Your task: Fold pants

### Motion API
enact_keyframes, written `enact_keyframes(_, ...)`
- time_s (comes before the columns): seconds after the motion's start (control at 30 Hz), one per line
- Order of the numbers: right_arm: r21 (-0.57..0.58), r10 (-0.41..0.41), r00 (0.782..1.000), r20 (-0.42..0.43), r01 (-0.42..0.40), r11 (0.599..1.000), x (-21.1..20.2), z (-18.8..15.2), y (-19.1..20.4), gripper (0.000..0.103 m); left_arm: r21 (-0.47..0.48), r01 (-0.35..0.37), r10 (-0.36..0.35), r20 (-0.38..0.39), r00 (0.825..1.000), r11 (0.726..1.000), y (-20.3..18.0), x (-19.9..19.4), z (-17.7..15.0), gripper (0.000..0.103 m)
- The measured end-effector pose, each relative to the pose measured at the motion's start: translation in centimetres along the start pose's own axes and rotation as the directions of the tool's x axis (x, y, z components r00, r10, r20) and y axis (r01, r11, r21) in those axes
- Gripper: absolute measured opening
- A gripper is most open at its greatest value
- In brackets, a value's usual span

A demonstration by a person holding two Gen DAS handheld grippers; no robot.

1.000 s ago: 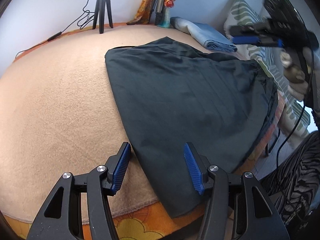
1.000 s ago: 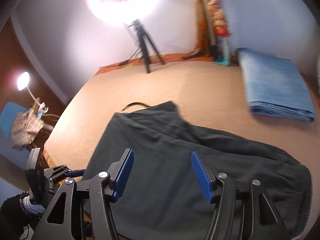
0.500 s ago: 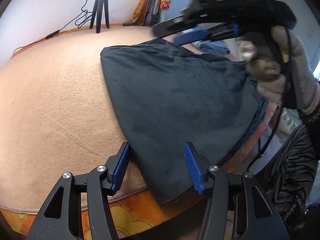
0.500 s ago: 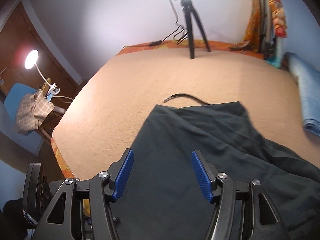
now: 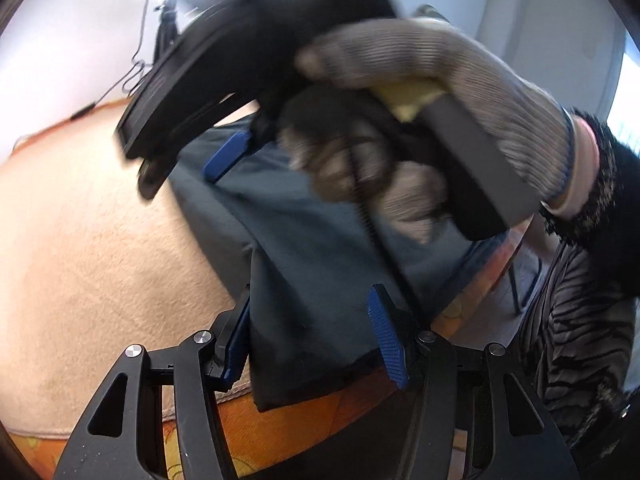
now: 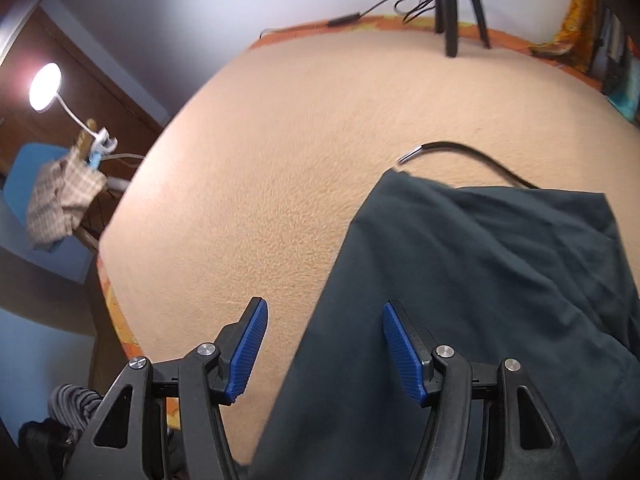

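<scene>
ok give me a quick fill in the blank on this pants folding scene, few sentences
1. The dark pants lie on a ____-coloured blanket.
2. The hand gripping the right gripper's handle wears a grey knitted ____.
3. Past the far edge of the pants lies a loose black ____ with a metal tip.
4. The jaws of the left gripper stand ____, with the pants' near corner between them.

Missing words: peach; glove; cable; open
</scene>
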State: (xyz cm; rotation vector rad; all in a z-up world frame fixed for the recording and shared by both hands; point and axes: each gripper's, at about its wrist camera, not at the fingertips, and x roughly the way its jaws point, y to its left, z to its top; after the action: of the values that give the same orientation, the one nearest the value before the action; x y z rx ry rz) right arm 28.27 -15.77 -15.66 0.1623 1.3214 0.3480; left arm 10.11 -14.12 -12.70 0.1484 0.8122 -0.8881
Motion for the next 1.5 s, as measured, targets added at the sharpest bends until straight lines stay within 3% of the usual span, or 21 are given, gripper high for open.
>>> enact_keyframes(0.2,-0.113,-0.110,0.994,-0.019,0.107,0.988,1.2,-0.3,1.8,0.063,0.063,-0.015,0.015,-0.003,1.000,0.998,-1.1,0.3,0.0,0.054)
enact_keyframes(0.37,-0.234,-0.211,0.977,0.013,0.208,0.950,1.6,-1.5,3.4,0.055,0.067,-0.016,0.016,-0.004,1.000,0.998,-0.9,0.5,0.2,0.054)
enact_keyframes(0.5,-0.202,-0.226,0.973,0.038,0.229,0.952,1.0,-1.8,2.6,0.033,0.055,-0.012,0.012,-0.003,1.000,0.998,-0.6,0.6,0.6,0.054)
enact_keyframes(0.73,-0.120,-0.166,0.985,0.051,0.171,0.978,-0.6,-2.2,1.3,0.002,0.039,0.028,-0.027,-0.008,1.000,0.999,0.6,0.2,0.9,0.054)
enact_keyframes(0.87,-0.025,-0.080,0.991,0.109,0.083,0.996,-3.6,-2.6,-0.3,0.000,-0.027,0.096,-0.095,0.021,0.995,0.995,2.4,-2.4,1.5,0.054)
enact_keyframes(1.0,0.062,-0.020,0.987,0.160,0.010,0.998,-6.1,-3.3,-2.4,0.000,-0.072,0.154,-0.146,0.101,0.984,0.985,4.5,-5.7,2.8,0.054)
enact_keyframes(1.27,0.123,0.004,0.967,0.256,-0.037,0.992,-9.9,-4.3,-5.7,0.000,-0.219,0.187,-0.133,0.239,0.962,0.958,9.8,-7.2,5.3,0.054)
enact_keyframes(1.37,0.150,-0.011,0.960,0.278,-0.033,0.988,-11.1,-5.2,-7.1,0.000,-0.253,0.159,-0.102,0.225,0.969,0.954,10.1,-5.3,5.6,0.054)
enact_keyframes(1.5,0.181,-0.017,0.952,0.304,-0.040,0.983,-13.0,-6.4,-9.1,0.000,-0.225,0.115,-0.082,0.149,0.985,0.968,9.3,-1.6,7.1,0.054)
